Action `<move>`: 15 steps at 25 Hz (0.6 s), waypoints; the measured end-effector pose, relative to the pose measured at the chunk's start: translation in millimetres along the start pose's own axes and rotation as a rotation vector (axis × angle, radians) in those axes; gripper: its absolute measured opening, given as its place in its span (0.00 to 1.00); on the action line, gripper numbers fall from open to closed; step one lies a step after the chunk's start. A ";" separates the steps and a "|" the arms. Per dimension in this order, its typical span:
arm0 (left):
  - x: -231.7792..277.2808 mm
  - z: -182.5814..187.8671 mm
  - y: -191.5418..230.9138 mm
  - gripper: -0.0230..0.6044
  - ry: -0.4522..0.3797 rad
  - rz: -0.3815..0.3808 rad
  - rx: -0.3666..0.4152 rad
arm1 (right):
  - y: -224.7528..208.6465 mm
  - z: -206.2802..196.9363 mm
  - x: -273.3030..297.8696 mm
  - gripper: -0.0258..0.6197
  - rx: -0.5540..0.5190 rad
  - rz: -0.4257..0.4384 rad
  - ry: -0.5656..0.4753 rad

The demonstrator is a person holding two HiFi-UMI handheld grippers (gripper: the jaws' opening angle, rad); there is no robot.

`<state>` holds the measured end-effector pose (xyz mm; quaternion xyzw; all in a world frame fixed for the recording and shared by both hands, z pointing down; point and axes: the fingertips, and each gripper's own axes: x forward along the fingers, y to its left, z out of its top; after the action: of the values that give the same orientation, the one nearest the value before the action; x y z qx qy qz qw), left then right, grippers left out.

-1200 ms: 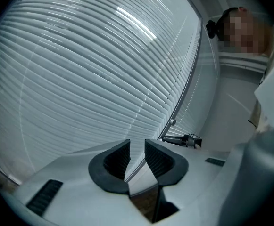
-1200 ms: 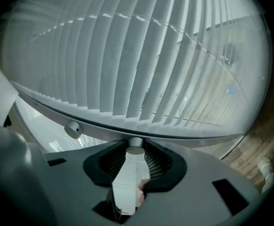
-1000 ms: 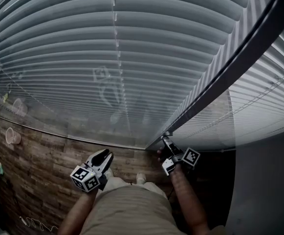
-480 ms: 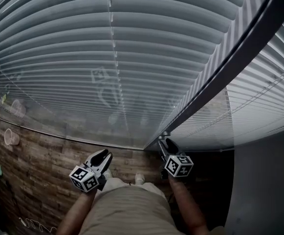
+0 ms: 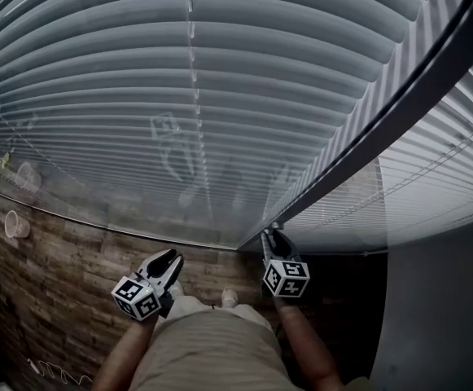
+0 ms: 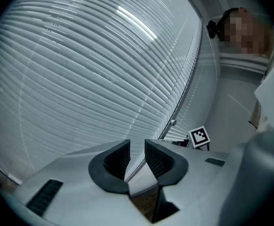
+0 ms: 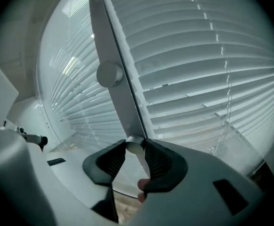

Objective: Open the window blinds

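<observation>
**Right gripper view: closing on the control knob (image 7: 134, 144) of the window blinds (image 7: 212, 55)**

The right hand-held gripper (image 7: 135, 150) has its jaws closing on a small round knob at the lower end of the window frame (image 7: 113, 46), and both pads meet it. The left hand-held gripper (image 6: 137, 149) hangs idle near the blinds, its jaws slightly apart with nothing between them. The slats overlap and look mostly shut, so the step in hand appears to be re-gripping for a turn. The next move likely calls for a firm pinch and a wrist roll about the knob's axis, without slipping off.
</observation>
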<state>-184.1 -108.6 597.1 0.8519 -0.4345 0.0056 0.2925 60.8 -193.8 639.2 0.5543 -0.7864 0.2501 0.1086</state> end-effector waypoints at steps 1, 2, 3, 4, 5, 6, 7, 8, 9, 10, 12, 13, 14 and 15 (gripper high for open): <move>-0.4 0.1 0.8 0.21 0.000 0.002 -0.002 | -0.2 0.0 -0.1 0.25 0.031 0.015 0.002; -0.5 0.7 1.5 0.21 -0.001 0.005 -0.005 | -0.5 0.0 -0.2 0.25 0.064 0.034 0.005; -0.4 1.4 2.0 0.21 -0.002 0.009 -0.007 | -0.9 -0.1 -0.1 0.24 0.107 0.057 0.010; 0.0 1.5 2.6 0.21 -0.002 0.010 -0.008 | -1.4 -0.4 0.2 0.24 0.161 0.084 0.015; 0.6 1.2 3.0 0.21 -0.001 0.010 -0.008 | -2.0 -1.1 0.7 0.24 0.220 0.111 0.020; 1.5 0.6 3.2 0.21 0.001 0.008 -0.007 | -2.6 -1.9 1.3 0.24 0.272 0.134 0.024; 2.6 0.2 3.0 0.21 0.003 0.005 -0.006 | -3.0 -2.6 1.7 0.24 0.313 0.151 0.026; 3.8 0.2 2.5 0.21 0.003 0.004 -0.006 | -3.3 -2.9 2.2 0.24 0.348 0.165 0.026; 5.0 0.6 1.8 0.21 0.004 0.002 -0.005 | -3.7 -2.7 2.7 0.24 0.381 0.178 0.024; 6.2 0.9 1.3 0.21 0.003 -0.001 -0.004 | -4.2 -1.7 3.1 0.24 0.418 0.191 0.019; 8.0 1.6 0.4 0.21 0.003 -0.006 0.001 | -5.3 1.3 3.2 0.24 0.499 0.223 0.007; 8.3 1.9 0.1 0.21 0.002 -0.007 0.002 | -5.8 1.8 3.2 0.24 0.545 0.241 0.003; 8.3 1.8 0.0 0.21 0.003 -0.007 0.002 | -6.1 1.4 3.4 0.24 0.591 0.260 0.000; 8.0 1.5 0.2 0.21 0.003 -0.007 0.002 | -6.5 0.6 3.6 0.24 0.642 0.281 -0.002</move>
<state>-179.6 -115.4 598.1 0.8536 -0.4311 0.0065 0.2924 65.6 -198.8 642.1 0.4468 -0.7364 0.4966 -0.1074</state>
